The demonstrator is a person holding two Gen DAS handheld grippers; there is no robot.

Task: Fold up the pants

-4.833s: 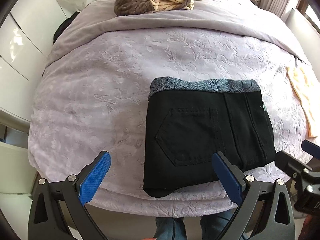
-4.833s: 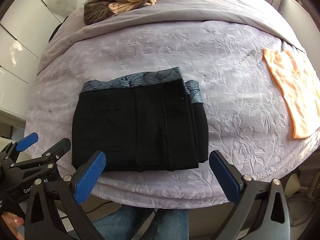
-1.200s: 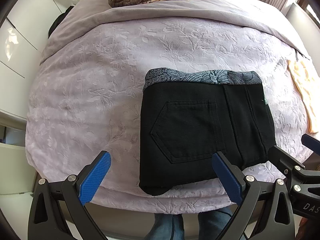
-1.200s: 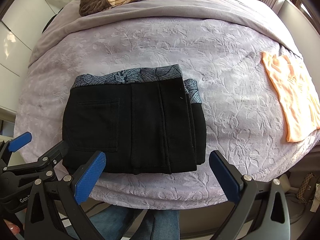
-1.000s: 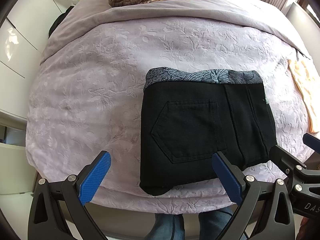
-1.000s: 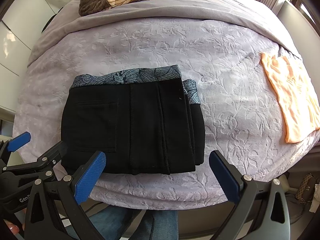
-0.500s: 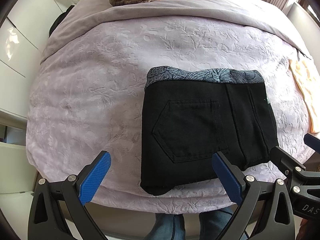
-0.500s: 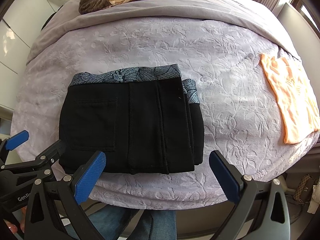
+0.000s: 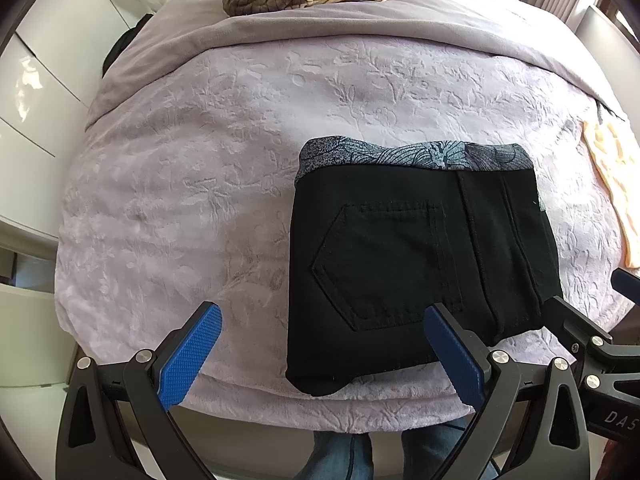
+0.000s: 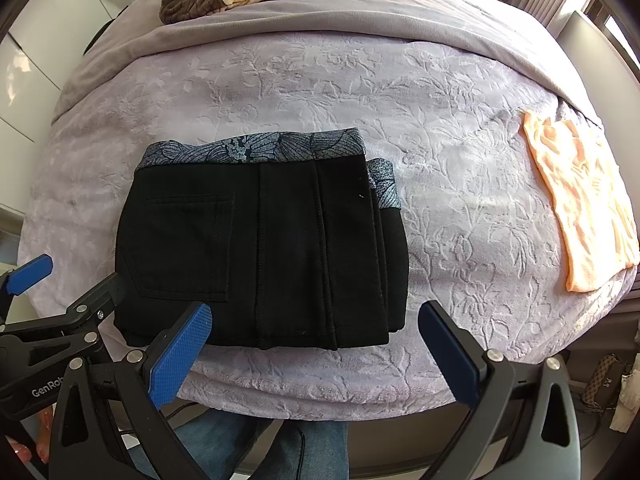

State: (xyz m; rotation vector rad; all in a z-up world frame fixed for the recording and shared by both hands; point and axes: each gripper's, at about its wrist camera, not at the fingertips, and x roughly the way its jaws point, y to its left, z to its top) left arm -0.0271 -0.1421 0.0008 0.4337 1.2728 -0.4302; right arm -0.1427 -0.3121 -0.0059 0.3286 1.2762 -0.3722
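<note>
Both grippers, left (image 9: 322, 350) and right (image 10: 314, 344), spread, empty; black pants (image 10: 260, 256) folded flat ahead, peach cloth (image 10: 582, 204) rightward, nothing obstructing.

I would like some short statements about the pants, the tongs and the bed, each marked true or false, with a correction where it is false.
1. The black pants lie folded into a compact rectangle on the bed. True.
2. The left tongs are shut on the pants. False: they are open, holding nothing.
3. The right tongs are open and empty. True.
4. The orange cloth lies on top of the pants. False: it lies apart, at the bed's right edge.
5. A back pocket shows on the top layer. True.
6. The patterned waistband faces the near edge. False: it faces the far side.
</note>
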